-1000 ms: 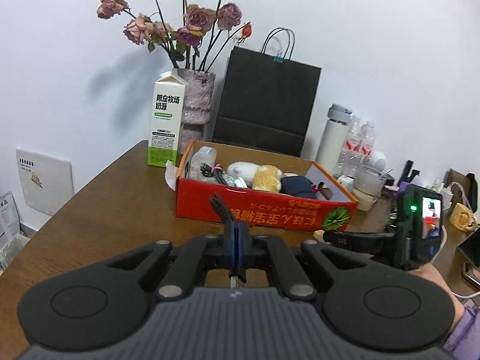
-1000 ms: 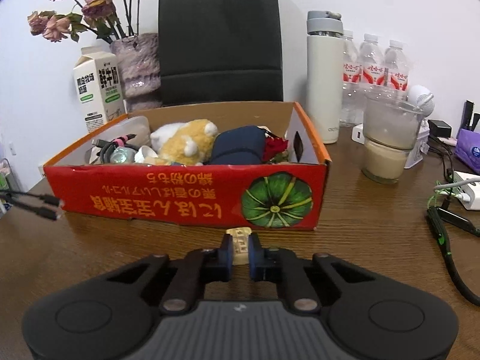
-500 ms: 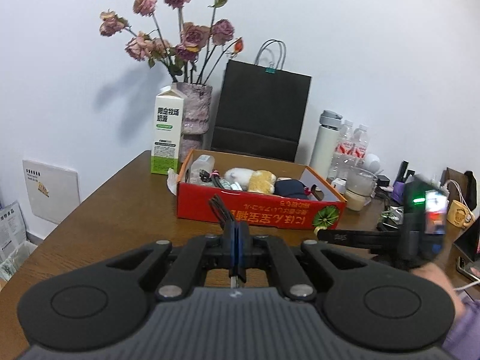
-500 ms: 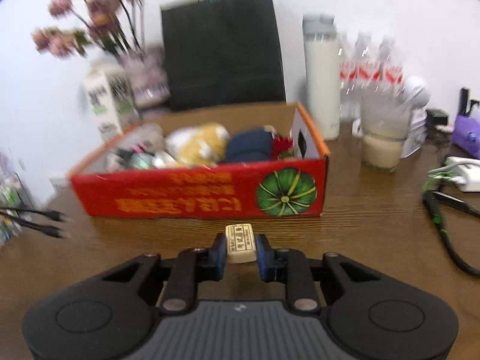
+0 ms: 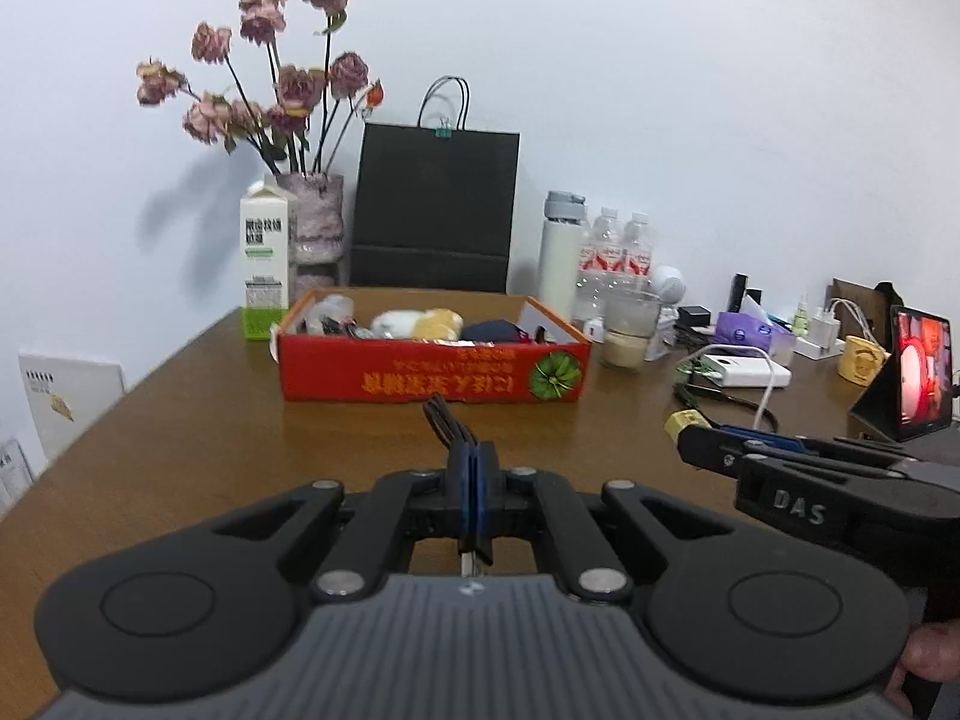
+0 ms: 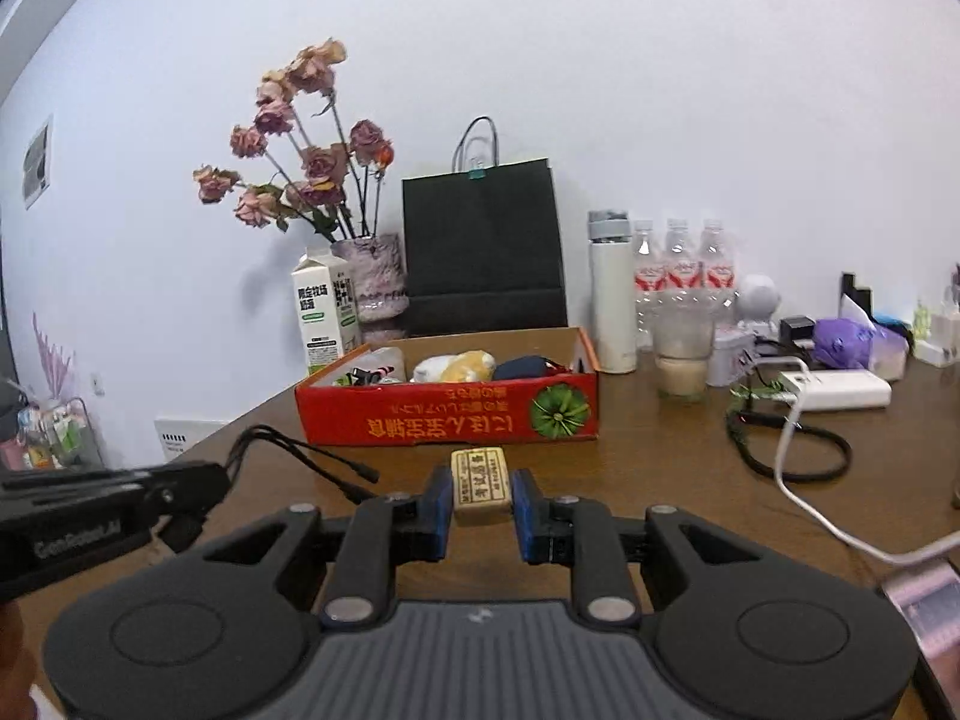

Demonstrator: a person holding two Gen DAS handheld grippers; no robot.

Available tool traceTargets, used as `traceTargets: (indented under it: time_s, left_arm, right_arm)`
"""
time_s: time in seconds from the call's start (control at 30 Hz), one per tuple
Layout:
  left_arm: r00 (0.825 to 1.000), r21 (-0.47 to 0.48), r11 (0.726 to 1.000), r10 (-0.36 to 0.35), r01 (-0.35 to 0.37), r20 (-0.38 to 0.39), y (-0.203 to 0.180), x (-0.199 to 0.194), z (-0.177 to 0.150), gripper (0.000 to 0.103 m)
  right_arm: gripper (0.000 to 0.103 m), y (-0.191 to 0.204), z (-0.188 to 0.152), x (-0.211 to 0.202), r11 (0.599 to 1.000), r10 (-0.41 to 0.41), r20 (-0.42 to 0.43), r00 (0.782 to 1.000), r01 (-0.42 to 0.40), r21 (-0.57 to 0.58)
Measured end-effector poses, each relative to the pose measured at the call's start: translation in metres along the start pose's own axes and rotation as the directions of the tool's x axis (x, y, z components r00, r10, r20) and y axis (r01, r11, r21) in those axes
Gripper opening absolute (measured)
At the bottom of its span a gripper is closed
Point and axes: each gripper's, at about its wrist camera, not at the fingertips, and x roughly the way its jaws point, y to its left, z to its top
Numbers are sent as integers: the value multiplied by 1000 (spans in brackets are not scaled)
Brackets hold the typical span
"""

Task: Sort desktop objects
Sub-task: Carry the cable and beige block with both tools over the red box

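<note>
A red cardboard box (image 5: 432,381) (image 6: 450,417) sits on the brown table, holding a plush toy (image 5: 417,324), a dark pouch and small items. My left gripper (image 5: 474,468) is shut on a bundle of black cables (image 5: 444,420), held above the table in front of the box. In the right wrist view it is at the left (image 6: 210,486) with the cables (image 6: 300,456) trailing out. My right gripper (image 6: 480,495) is shut on a small beige labelled block (image 6: 480,483), back from the box. The block also shows in the left wrist view (image 5: 687,420).
Behind the box stand a milk carton (image 5: 264,267), a vase of dried roses (image 5: 315,222), a black paper bag (image 5: 435,210), a white flask (image 5: 561,258) and water bottles. A glass (image 5: 627,330), a power bank (image 5: 747,372), cables and a tablet (image 5: 918,375) crowd the right side.
Both grippers have pulled back and up from the box, which now looks smaller and farther. Each keeps hold of its object.
</note>
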Motion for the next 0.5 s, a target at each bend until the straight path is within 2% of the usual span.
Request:
traceTargets:
  time_s: [0.1, 0.3, 0.4, 0.5]
  left_arm:
    - [1000, -11, 1000, -7, 7, -8, -1, 1, 0, 3]
    - [999, -9, 1000, 4, -4, 45, 0, 3, 14, 3]
    - [997, -16, 1000, 10, -9, 75, 4, 11, 29, 3]
    - [992, -32, 999, 3, 1, 127, 10, 23, 52, 3]
  right_arm:
    - [20, -5, -2, -7, 1000, 1, 10, 1000, -2, 19]
    - [20, -11, 1, 3, 999, -8, 9, 1000, 8, 33]
    - [20, -12, 9, 11, 1000, -4, 18, 1000, 3, 22]
    - [20, -13, 28, 21, 1000, -1, 61, 998, 1, -8]
